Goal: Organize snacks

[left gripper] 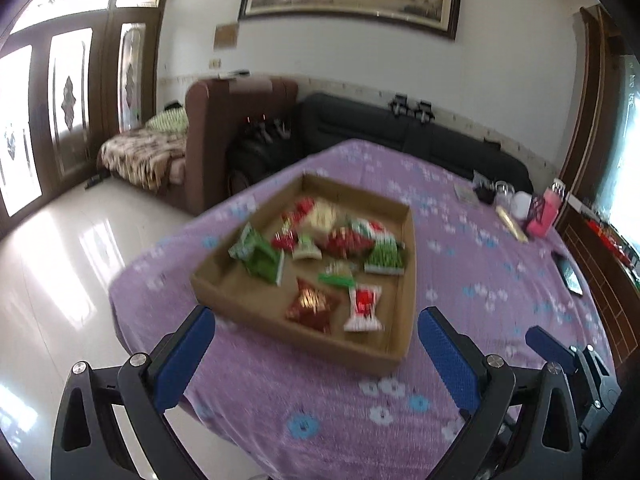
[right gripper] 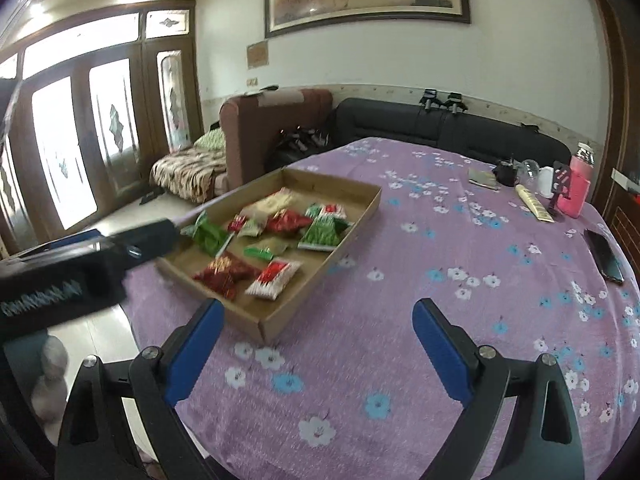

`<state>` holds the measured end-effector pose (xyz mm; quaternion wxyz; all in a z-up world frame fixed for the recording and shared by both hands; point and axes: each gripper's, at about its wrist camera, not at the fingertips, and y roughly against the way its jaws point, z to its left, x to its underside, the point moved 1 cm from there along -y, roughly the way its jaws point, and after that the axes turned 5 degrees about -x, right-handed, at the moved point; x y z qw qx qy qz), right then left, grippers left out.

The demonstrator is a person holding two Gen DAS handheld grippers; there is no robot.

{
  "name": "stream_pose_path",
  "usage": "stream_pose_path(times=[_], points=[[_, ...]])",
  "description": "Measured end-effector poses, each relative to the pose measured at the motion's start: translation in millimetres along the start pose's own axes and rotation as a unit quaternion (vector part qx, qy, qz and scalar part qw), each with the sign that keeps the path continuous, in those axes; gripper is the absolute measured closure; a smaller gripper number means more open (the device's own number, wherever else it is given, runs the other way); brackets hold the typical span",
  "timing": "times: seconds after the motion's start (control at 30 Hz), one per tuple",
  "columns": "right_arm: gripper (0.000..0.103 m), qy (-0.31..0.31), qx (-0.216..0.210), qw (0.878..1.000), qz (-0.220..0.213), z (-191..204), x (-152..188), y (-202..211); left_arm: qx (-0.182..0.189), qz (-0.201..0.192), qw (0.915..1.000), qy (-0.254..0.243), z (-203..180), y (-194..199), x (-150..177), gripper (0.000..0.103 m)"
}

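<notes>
Holding red and green snack packets [right gripper: 276,240], a cardboard tray [right gripper: 360,216] sits before both grippers' spread, empty fingers [left gripper: 448,344].

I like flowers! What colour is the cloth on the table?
The tablecloth is purple, dotted with white and blue flowers. The right wrist view shows it best.

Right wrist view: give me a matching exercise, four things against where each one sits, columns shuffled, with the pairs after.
Things:
1. snack packets
2. cardboard tray
3. phone
4. pink bottle

Places:
A. lying flat near the table's right edge
B. standing at the far right of the table, among small items
C. on the purple flowered tablecloth, left of centre
D. inside the tray

Pairs: 1-D, 2-C, 3-A, 4-B
</notes>
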<state>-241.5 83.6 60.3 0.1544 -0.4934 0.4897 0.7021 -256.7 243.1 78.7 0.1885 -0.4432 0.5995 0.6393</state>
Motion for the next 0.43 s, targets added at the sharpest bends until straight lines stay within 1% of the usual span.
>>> stream_pose_path(times=[0.17, 0.3, 0.43], points=[[0.008, 0.015, -0.006, 1.000, 0.008, 6, 5, -7, -0.007, 0.019, 0.9997, 0.010, 3, -12, 2, 0.000], [0.008, 0.007, -0.015, 1.000, 0.017, 1, 5, -15, -0.020, 0.019, 0.9995, 0.016, 6, -21, 1, 0.000], [0.008, -0.006, -0.021, 0.999, 0.025, -8, 5, -24, -0.022, 0.023, 0.9994, 0.009, 4, -28, -4, 0.000]])
